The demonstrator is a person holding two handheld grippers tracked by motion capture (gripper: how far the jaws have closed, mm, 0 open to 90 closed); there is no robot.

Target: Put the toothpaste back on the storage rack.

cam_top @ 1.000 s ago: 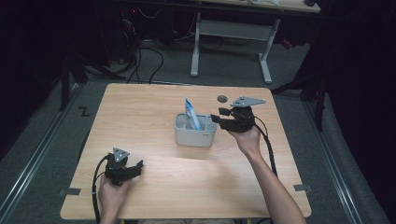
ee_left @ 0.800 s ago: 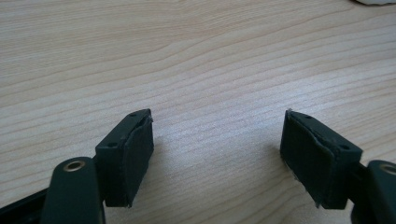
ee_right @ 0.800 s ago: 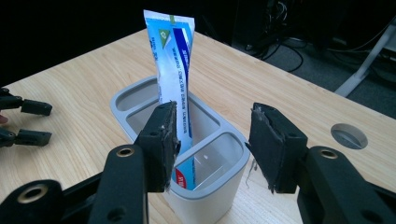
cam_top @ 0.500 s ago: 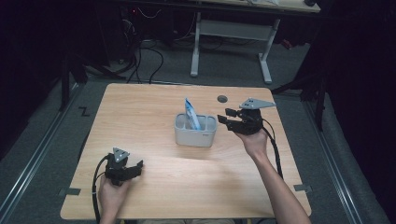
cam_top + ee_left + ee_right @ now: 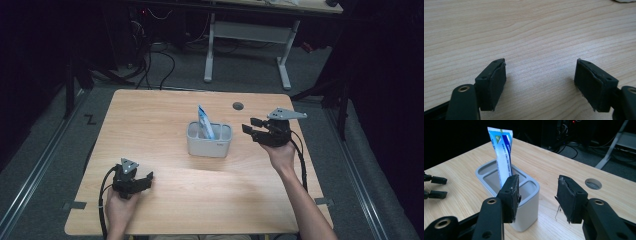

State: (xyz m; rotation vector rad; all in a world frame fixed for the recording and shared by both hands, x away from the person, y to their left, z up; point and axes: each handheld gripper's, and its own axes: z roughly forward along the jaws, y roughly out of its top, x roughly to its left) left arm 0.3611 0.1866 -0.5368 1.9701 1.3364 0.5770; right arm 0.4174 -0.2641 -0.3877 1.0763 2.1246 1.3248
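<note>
The step in hand seems to be the retreat after placing: one tube [image 5: 205,121] stands upright in the one grey holder [image 5: 209,146] in the middle of the tabletop [image 5: 150,115], and the right hand-held gripper [image 5: 251,126] hangs just beside the holder, jaws apart and empty. The left hand-held gripper [image 5: 145,180], also open and empty, rests near the front edge, so there are two in all; next, I judge, the right one must draw clear without knocking the tube.

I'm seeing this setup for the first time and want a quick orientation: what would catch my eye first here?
A blue-and-white toothpaste tube stands upright in a grey compartmented holder near the middle of the wooden table. To the holder's right, the right tool hangs above the table with its jaws apart and nothing between them. The left tool sits low at the near left corner, also open.
</note>
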